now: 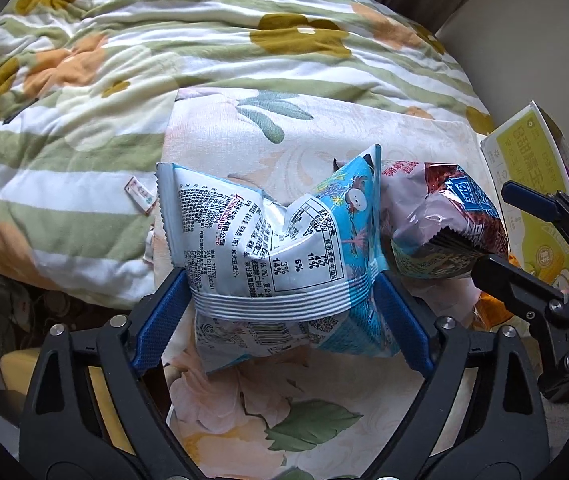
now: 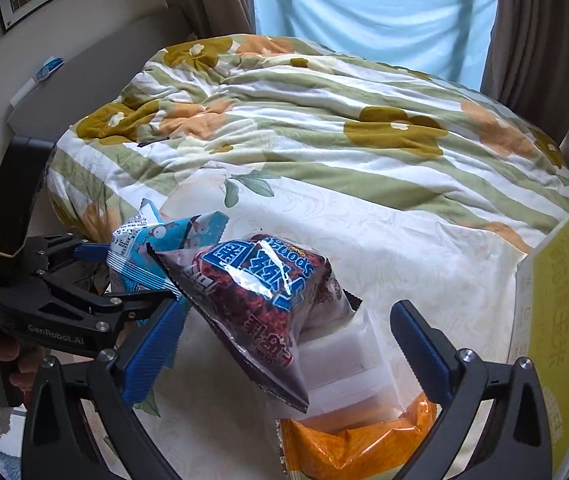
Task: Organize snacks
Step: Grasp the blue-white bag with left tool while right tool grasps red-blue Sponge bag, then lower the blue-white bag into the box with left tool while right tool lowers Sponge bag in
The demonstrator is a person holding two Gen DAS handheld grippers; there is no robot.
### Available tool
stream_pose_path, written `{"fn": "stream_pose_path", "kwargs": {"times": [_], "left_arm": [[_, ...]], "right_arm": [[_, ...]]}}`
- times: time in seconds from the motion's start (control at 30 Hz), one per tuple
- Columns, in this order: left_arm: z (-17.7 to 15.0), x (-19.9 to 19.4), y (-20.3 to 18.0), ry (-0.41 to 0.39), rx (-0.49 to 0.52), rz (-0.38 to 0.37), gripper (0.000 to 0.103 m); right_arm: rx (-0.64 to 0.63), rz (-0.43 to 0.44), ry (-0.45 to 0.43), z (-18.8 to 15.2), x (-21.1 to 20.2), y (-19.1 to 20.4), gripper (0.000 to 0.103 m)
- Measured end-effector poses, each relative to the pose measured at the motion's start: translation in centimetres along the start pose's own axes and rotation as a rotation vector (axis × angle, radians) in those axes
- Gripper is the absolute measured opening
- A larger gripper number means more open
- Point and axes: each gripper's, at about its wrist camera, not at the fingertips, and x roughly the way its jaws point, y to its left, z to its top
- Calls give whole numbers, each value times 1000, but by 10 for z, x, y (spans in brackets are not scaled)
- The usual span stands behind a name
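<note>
Evidently the blue snack bag (image 1: 284, 248) is light and soft: its thin film crumples and buckles where the left gripper (image 1: 280, 312) pinches it from both sides, the blue pads (image 1: 164, 312) pressing just below the ribbed heat seal. That puffed, air-filled body gives way easily, so whatever is inside could probably crush under a hard squeeze; the flat seal strip looks like the firmer place to take hold. The film is glossy and likely slippery. It shows white panels of printed text and a nutrition table, with cartoon figures on the blue side. It lies on a floral cloth (image 1: 324, 140) spread over the bed, beside a striped flowered quilt (image 1: 124, 60).

The right gripper (image 2: 292, 344) stands wide open around a dark red snack packet (image 2: 260, 292) with blue lettering, touching nothing I can confirm. That packet rests just beside the blue bag, over a white wrapped pack (image 2: 344, 360) and an orange packet (image 2: 344, 448). A yellow carton (image 2: 556, 320) stands at the right.
</note>
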Motion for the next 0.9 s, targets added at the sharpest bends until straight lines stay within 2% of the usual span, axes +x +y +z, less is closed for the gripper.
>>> {"fn": "stream_pose_path", "kwargs": {"times": [0.13,0.2,0.5,0.7,0.9], "left_arm": [[4,-2,7,-6,-27,-13,80],[7,-3,9,-12,-31,3,79],[13,-9,17,-34,-37,72,78],[11,-13,20,-42,-52,80,78],[9,-19,18,-55,-54,90,78]], "right_arm": [[-22,49,27,9,14,1,103],[-44,64,38,13,19,3,103],[-134,117,101,25,48,13,103],[-132,130,133,25,58,8,102],[-123,125,131,22,54,5,86]]}}
